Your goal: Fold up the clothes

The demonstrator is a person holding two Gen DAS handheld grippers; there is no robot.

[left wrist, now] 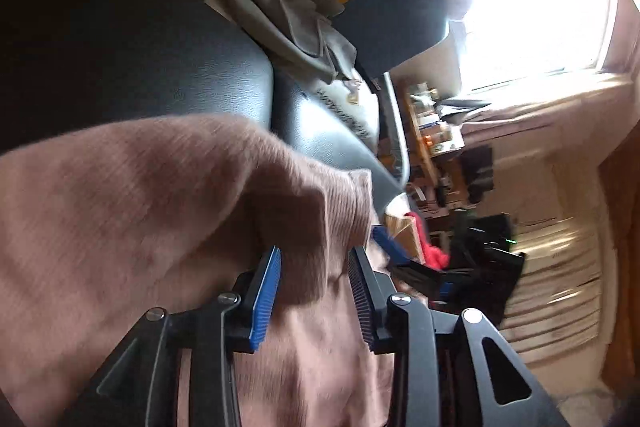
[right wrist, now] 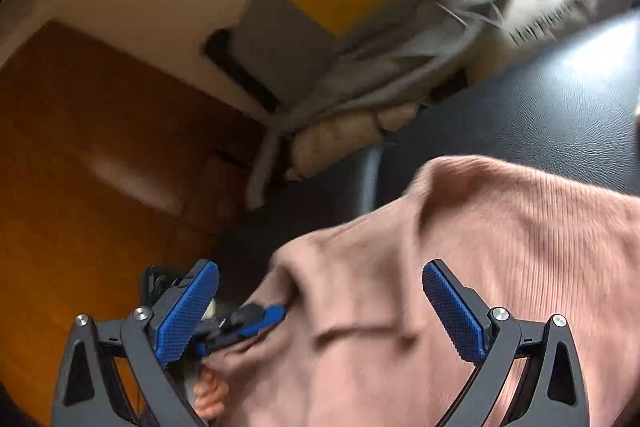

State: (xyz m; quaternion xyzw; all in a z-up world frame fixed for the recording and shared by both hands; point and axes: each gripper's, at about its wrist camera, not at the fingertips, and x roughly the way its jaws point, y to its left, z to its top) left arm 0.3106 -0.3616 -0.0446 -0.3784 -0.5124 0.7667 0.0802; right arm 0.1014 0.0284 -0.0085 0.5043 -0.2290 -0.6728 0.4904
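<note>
From the left wrist camera we see the left gripper [left wrist: 314, 263] with its blue-padded jaws partly apart. A fold of the pink ribbed sweater [left wrist: 132, 195] hangs between them, and the pads do not seem to press on it. The sweater spreads to the gripper's left and beneath it, over a black leather seat [left wrist: 160, 59] ahead. The right gripper [left wrist: 394, 247] shows just to the right.

From the right wrist camera we see the right gripper [right wrist: 320, 291] with jaws wide apart, gripping nothing. The pink sweater [right wrist: 500, 227] lies between and below its fingers, spreading to its right. The left gripper [right wrist: 260, 317] sits near the left finger.
</note>
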